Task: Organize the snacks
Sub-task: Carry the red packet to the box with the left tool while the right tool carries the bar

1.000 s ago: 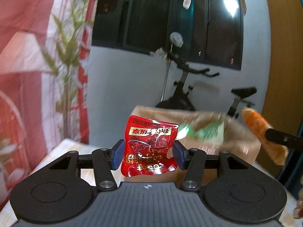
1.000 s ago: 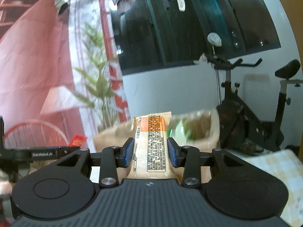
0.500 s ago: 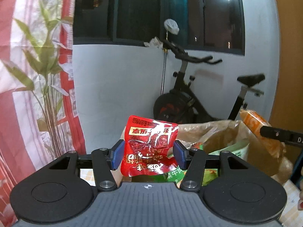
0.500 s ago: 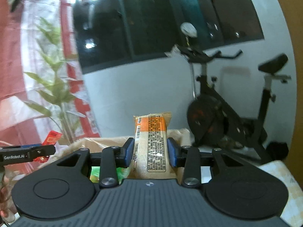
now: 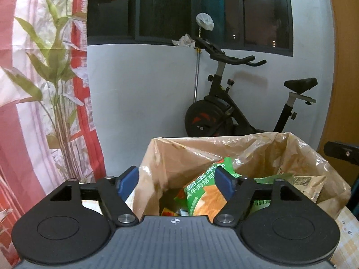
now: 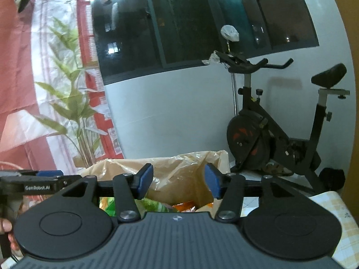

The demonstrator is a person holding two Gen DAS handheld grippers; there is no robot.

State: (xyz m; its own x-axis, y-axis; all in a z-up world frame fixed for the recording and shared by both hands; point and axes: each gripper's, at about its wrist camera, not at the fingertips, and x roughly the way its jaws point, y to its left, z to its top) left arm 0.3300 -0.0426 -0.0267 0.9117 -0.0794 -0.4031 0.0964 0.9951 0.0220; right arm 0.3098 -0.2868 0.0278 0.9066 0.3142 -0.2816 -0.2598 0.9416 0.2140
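Both the left gripper (image 5: 176, 182) and the right gripper (image 6: 179, 180) are held over the plastic-lined bag (image 5: 224, 152), jaws just opened and nothing between them, as suits a drop. A green snack packet (image 5: 202, 192) is seen inside; the bag's bottom is hidden.

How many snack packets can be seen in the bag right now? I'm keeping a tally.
3 in the left wrist view: a green packet in the middle of the bag, a beige packet at its right side, and a red bit low down. More are likely hidden underneath.
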